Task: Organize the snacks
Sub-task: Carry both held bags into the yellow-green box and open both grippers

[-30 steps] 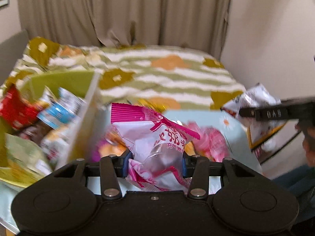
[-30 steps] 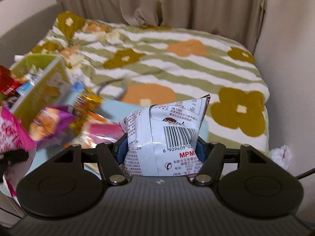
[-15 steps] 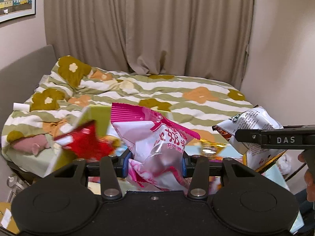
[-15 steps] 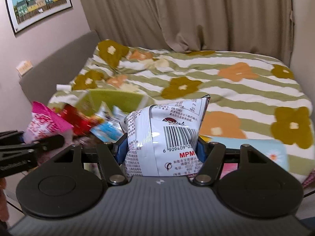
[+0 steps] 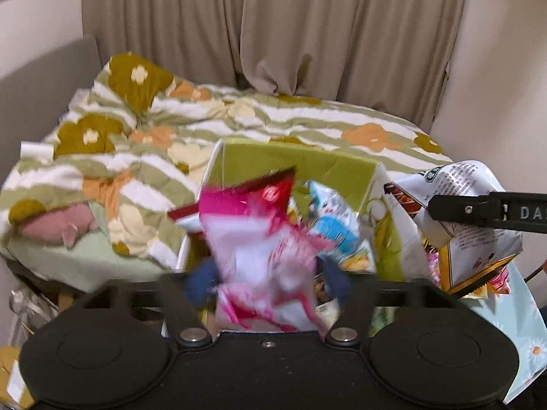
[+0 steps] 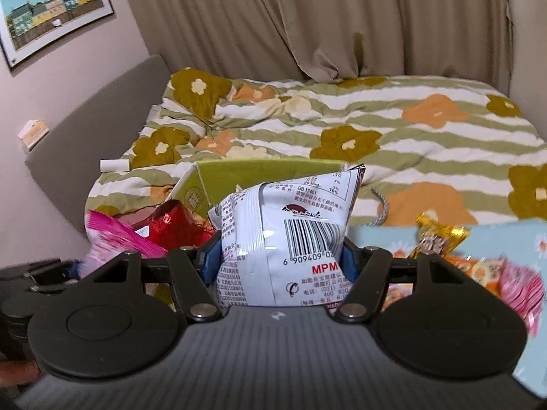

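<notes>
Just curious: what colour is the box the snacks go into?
Lime green inside, on the box; clearest in the left wrist view.

White snack bag (image 6: 287, 235) — "MPM", "GB 17401"; gripper arm (image 5: 492, 212) — "DA".

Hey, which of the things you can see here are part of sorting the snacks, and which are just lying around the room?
Part of the job:
pink snack bag at the left gripper
white snack bag in the right gripper
green box with snacks inside
loose snacks on the blue tray

Just lying about:
floral duvet
curtain
framed picture
pink plush toy
</notes>
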Tool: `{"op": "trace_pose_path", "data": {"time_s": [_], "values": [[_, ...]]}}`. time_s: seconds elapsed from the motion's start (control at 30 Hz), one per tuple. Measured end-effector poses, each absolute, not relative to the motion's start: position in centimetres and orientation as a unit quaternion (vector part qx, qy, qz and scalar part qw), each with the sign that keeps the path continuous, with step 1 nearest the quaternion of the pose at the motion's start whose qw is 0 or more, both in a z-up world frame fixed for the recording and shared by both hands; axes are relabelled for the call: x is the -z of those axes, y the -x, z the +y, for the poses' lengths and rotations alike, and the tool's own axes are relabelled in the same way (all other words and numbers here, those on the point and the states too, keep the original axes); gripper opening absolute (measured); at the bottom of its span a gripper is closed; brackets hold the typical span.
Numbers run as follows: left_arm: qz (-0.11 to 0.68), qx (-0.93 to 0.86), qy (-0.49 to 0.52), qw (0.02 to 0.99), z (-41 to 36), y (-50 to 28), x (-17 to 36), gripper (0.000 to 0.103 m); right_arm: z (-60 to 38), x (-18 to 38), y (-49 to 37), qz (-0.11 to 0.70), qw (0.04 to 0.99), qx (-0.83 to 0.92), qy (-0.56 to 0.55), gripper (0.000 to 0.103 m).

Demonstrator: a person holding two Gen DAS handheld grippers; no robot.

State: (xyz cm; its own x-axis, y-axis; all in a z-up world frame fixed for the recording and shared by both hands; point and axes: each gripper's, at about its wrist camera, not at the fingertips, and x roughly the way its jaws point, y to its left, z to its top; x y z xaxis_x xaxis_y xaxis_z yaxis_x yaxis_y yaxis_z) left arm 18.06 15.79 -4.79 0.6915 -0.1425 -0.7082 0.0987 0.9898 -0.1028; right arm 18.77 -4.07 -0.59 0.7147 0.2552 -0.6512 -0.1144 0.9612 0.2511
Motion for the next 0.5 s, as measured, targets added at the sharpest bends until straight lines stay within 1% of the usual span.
{"op": "trace_pose_path", "data": {"time_s": [0.03, 0.23, 0.5], "values": [[0.388, 0.065, 0.03, 0.919, 16.1, -18.0, 5.1, 0.103, -3.6, 0.8, -18.7, 0.369, 0.919, -0.096, -0.099, 0.08], [0.403, 0.08, 0.023, 0.912, 16.9, -17.2, 6.0, 0.103, -1.9, 1.6, -18.7, 0.389, 0.914, -0.082, -0.085, 0.081], [0.396, 0.084, 0.031, 0.914, 17.9, -16.4, 5.1, 0.103, -0.7, 1.4, -20.5, 0.388, 0.913, -0.088, -0.094, 0.081]]}}
